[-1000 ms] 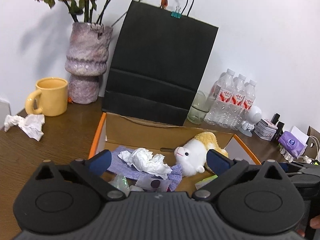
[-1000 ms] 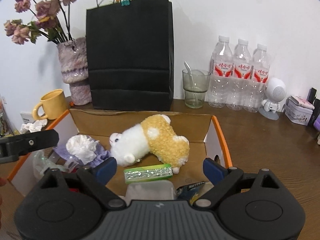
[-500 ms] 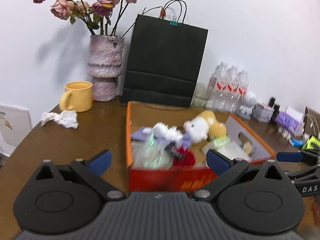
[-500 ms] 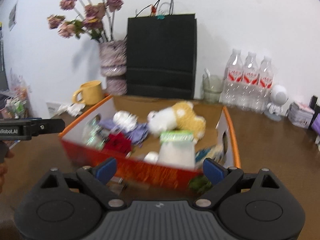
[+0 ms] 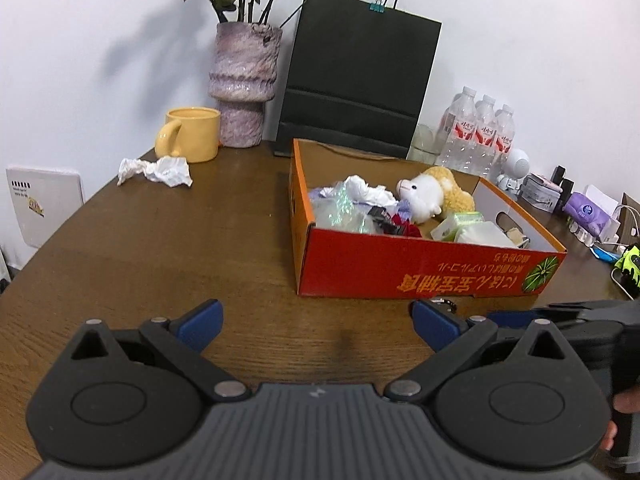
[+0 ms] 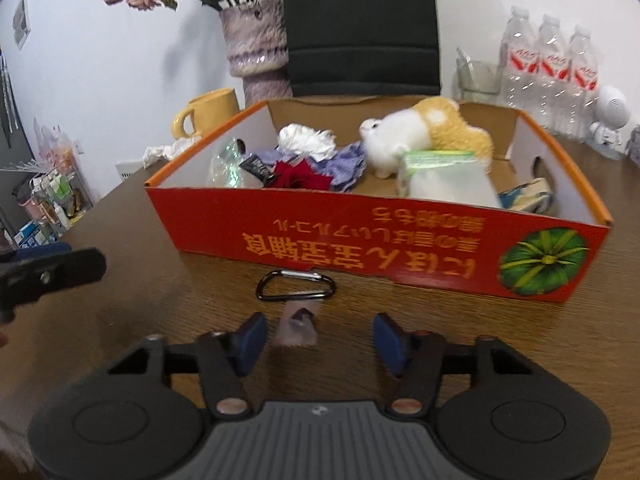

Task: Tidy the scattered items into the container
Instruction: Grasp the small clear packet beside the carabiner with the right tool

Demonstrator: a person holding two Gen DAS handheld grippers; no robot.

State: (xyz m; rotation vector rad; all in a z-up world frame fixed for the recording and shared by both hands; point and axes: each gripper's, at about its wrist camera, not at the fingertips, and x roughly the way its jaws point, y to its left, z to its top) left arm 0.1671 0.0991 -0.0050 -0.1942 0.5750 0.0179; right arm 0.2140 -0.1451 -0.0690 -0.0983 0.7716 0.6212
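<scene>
Now my right gripper [image 6: 316, 338] hovers with jaws spread — a small clear packet [image 6: 298, 326] lies between its fingertips, a black carabiner [image 6: 296, 286] just ahead against the orange box [image 6: 380, 246]. Left gripper [image 5: 316, 322] also spread wide, gripping nothing — crumpled tissue [image 5: 156, 170] far ahead-left.

Red box [image 6: 376, 236] with yellow lettering, orange rim; yellow mug [image 5: 194, 134]; black carabiner [image 6: 296, 286].

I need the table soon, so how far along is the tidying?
Mostly done: the plush toy, tissue and wrappers already lie in the red box. Both grippers, left and right, are open and empty. Left out: the carabiner and a small clear packet before the box, and crumpled paper by the yellow mug.
</scene>
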